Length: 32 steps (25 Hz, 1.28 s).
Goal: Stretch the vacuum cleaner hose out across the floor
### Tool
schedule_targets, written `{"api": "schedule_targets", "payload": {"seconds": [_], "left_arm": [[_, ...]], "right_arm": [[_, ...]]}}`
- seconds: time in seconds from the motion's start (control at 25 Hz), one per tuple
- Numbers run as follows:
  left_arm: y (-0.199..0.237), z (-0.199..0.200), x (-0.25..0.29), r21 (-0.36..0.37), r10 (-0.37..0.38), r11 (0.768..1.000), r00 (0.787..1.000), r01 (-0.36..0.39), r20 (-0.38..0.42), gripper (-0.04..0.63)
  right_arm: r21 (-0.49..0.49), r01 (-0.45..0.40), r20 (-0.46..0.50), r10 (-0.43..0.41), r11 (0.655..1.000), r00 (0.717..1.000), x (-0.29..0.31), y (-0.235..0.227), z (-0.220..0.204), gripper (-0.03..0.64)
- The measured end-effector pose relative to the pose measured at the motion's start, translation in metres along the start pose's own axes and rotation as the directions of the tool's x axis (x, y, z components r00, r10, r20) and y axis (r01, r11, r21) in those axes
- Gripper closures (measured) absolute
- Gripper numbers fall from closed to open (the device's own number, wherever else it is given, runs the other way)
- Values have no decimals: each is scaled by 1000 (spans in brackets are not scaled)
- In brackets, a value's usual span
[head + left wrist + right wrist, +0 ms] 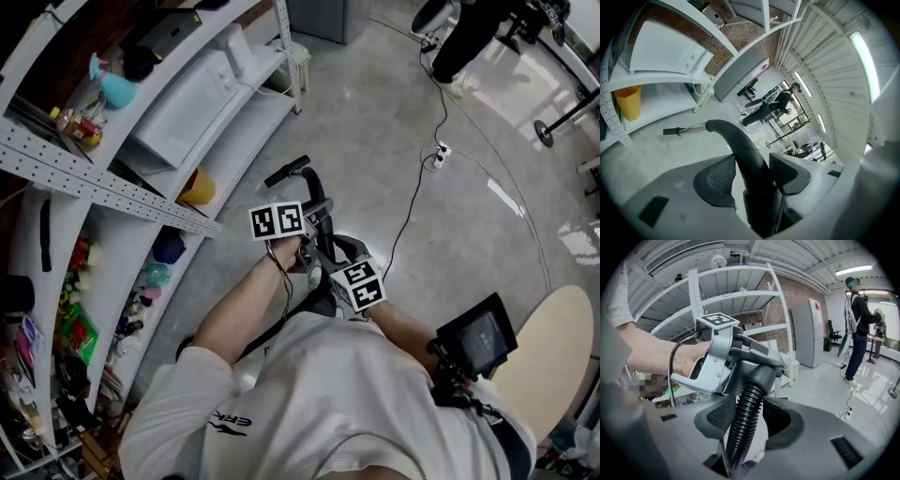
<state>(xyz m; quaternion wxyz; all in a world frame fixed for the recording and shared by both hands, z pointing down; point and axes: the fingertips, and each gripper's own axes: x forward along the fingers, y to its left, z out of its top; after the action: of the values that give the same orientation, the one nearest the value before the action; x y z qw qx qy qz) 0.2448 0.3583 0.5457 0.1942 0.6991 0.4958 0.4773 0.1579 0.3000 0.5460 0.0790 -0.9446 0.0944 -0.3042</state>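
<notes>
Stretching judged barely begun: handle [733,138] is pinched in left claw [752,171], hose [740,432] in right claw [749,414]. Next, hose must be drawn out along floor [394,122].

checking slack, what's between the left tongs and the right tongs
A short run of ribbed hose and its smooth cuff, from the right tongs up to the left tongs gripping the handle; the right gripper view shows it.
</notes>
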Motion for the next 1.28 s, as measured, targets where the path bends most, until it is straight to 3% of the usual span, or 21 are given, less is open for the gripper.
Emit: {"api": "schedule_targets", "payload": {"seconds": [0.52,1.08,1.28], "left_arm": [[-8,81,89,43,-32,998,998,35,-60,376],[-41,138,204,5,41,999,999,-41,3,377],[-63,142,245,4,67,998,998,-68,7,377]], "right_arm": [[47,55,-7,-54,997,998,39,-97,54,440],[36,-41,-31,42,999,999,35,-231,86,440],[41,-70,-24,71,997,997,19,-276,86,440]]}}
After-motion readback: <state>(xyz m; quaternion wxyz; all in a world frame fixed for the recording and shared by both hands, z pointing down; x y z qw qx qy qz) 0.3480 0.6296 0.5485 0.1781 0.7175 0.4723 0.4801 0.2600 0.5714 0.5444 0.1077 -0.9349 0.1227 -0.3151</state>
